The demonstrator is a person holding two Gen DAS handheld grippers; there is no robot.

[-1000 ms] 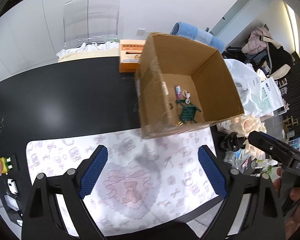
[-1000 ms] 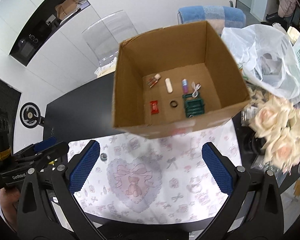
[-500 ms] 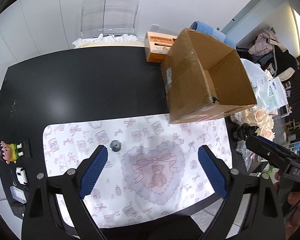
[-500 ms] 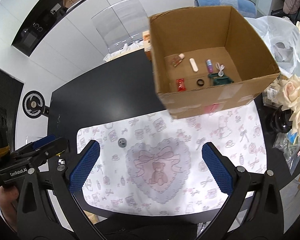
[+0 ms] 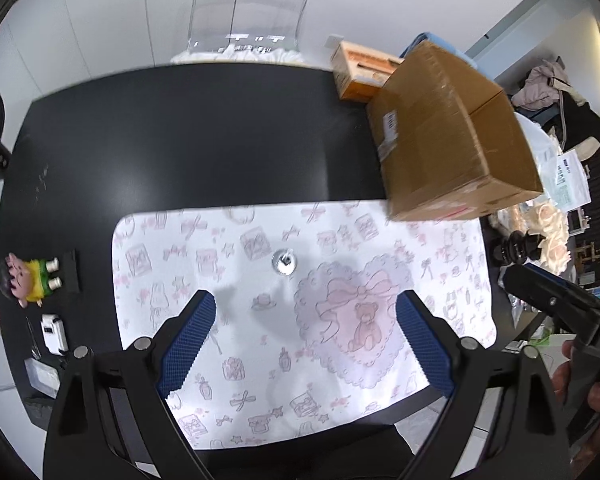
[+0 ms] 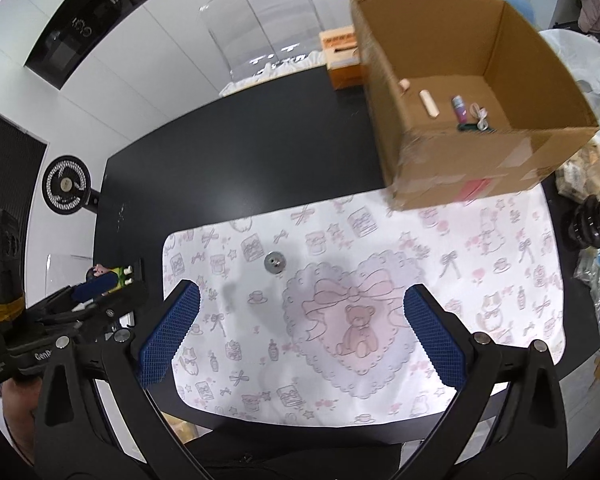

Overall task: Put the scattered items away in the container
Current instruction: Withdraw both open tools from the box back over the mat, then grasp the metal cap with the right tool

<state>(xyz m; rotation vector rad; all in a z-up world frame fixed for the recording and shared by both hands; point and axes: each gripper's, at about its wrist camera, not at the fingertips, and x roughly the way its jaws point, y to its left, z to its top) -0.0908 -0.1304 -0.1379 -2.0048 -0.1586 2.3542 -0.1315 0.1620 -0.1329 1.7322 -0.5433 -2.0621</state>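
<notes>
A brown cardboard box [image 5: 452, 136] [image 6: 480, 168] stands at the far right of the white patterned mat [image 5: 260, 320] [image 6: 460, 264]. Inside it lie several small items, among them a pale tube [image 6: 429, 103], a small bottle [image 6: 458, 106] and a white cord [image 6: 480, 114]. One small silver round piece [image 5: 284, 262] [image 6: 274, 261] sits alone on the mat. My left gripper [image 5: 306, 342] is open and empty, hovering near the mat's front edge. My right gripper [image 6: 302, 332] is open and empty too. The silver piece lies ahead of both, slightly left of centre.
An orange tissue box [image 5: 358, 76] [image 6: 340, 58] stands behind the cardboard box. A cartoon figurine [image 5: 26, 280] and small gadgets lie at the table's left edge. A fan [image 6: 66, 186] stands far left. A clear chair [image 5: 248, 12] is behind the black table. Roses [image 5: 554, 236] and bags crowd the right.
Both grippers have pulled back and swung left from the box. The box now sits far right in both views, and the silver piece on the mat has come into view.
</notes>
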